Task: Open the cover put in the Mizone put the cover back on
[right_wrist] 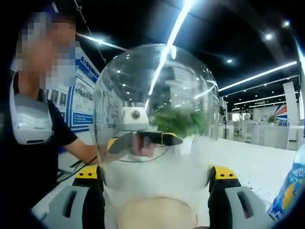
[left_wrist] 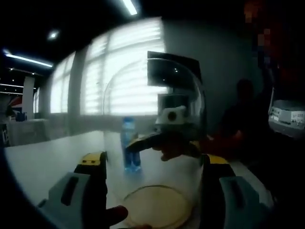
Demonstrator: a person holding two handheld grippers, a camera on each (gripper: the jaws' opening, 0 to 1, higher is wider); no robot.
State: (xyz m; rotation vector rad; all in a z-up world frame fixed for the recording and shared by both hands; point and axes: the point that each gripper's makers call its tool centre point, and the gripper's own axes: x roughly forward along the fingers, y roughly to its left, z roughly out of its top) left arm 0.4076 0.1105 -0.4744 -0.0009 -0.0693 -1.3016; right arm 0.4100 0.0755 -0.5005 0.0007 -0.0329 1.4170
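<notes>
Wooden base (left_wrist: 155, 206): sits between your left jaws, spread wide.
Glass dome cover (right_wrist: 155, 109): pinched by both grippers — fragile, slippery; grip the lower wall.
Mizone bottle (left_wrist: 129, 145): upright on the table (left_wrist: 43, 160) — beyond.

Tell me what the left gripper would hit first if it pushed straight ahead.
Likely the glass cover, which the left gripper already has between its jaws. Past the glass sit the right gripper and the bottle; depth is unclear.
</notes>
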